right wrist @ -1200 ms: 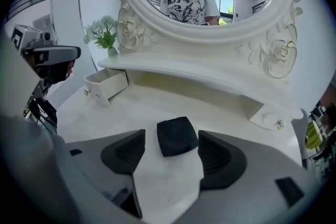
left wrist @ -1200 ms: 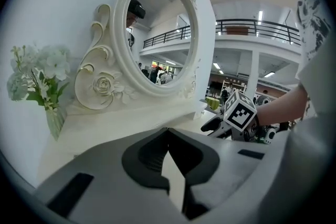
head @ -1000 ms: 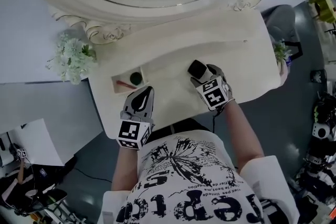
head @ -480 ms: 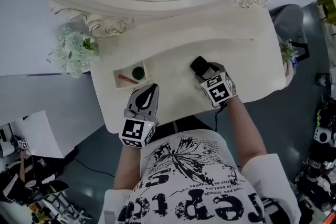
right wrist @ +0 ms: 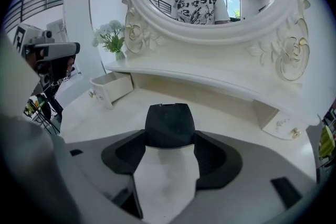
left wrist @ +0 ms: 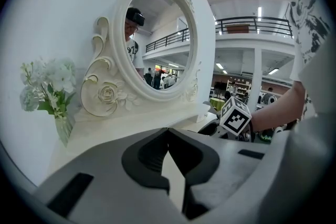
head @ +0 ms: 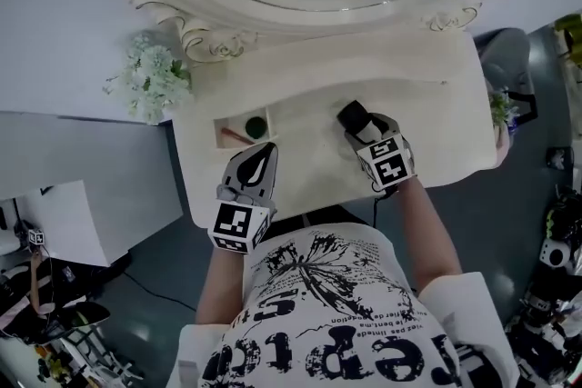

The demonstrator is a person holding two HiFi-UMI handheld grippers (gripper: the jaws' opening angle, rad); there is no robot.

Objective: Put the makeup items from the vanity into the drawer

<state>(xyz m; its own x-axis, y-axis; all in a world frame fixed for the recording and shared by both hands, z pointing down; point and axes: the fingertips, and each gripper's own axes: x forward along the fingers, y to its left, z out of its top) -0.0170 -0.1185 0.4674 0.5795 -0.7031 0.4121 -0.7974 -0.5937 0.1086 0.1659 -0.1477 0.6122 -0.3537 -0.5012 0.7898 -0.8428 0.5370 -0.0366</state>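
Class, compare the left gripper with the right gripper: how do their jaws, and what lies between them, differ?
The left gripper has its jaws together and empty; the right gripper has wide jaws that have just been closing, pads against a black case. The left gripper sits at the front edge of the vanity, by the open drawer; the right gripper reaches further onto the top. Both are the same grey two-jaw tool.

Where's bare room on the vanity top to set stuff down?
Free: the right end of the vanity top, from the right tool to the edge; the strip under the mirror frame; the middle between both tools. Crowded: front left, where the open drawer and shut left tool sit. Right tool's jaws have just been closing on the black case.
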